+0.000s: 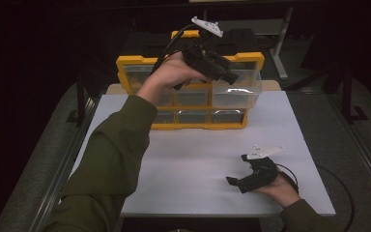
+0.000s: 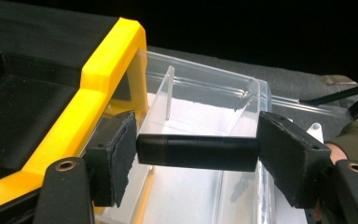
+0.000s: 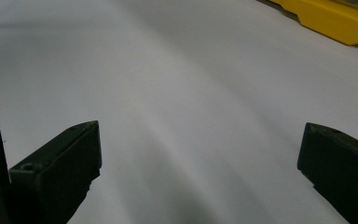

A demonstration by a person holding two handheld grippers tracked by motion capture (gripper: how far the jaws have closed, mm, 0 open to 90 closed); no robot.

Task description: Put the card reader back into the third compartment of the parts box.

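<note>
Left gripper (image 2: 196, 151) jaws clamp black stick (image 2: 196, 151) over clear drawer (image 2: 205, 100); right gripper (image 3: 199, 154) jaws wide on white tabletop (image 3: 191, 70); room dark.

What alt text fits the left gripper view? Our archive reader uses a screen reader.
The left gripper clamps a black stick crosswise between its two padded jaws, over an open clear drawer pulled out of a yellow organizer. A sleeve and hand show at the right edge.

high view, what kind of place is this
Probably a workshop or lab bench. A white table holds a yellow parts organizer with clear drawers, one pulled out. Dark metal frames and carpeted floor surround it.
</note>
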